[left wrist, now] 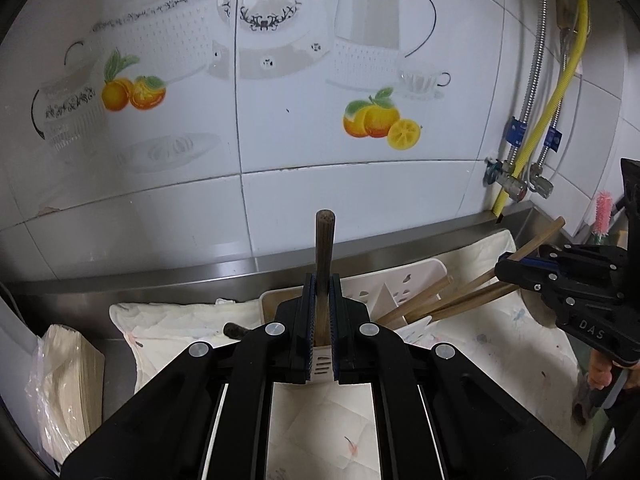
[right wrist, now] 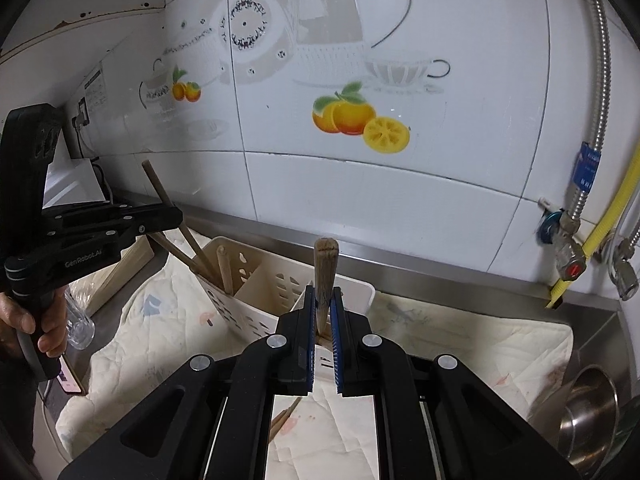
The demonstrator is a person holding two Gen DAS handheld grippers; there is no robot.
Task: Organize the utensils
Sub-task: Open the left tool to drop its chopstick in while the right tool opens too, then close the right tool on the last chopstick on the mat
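Left wrist: left gripper (left wrist: 323,284) clamps wooden stick (left wrist: 325,240) — over caddy (left wrist: 432,272) rim.

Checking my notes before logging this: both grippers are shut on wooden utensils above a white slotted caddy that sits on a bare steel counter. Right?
Not quite. The caddy sits on a white cloth, as the right wrist view shows. The left gripper and right gripper are each shut on a wooden utensil.

We see the right gripper (right wrist: 323,304) clamped on a wooden handle (right wrist: 325,276) that stands upright over the white utensil caddy (right wrist: 256,312). At left, the left gripper (right wrist: 168,216) pinches a chopstick (right wrist: 157,184) above the caddy's far compartment.
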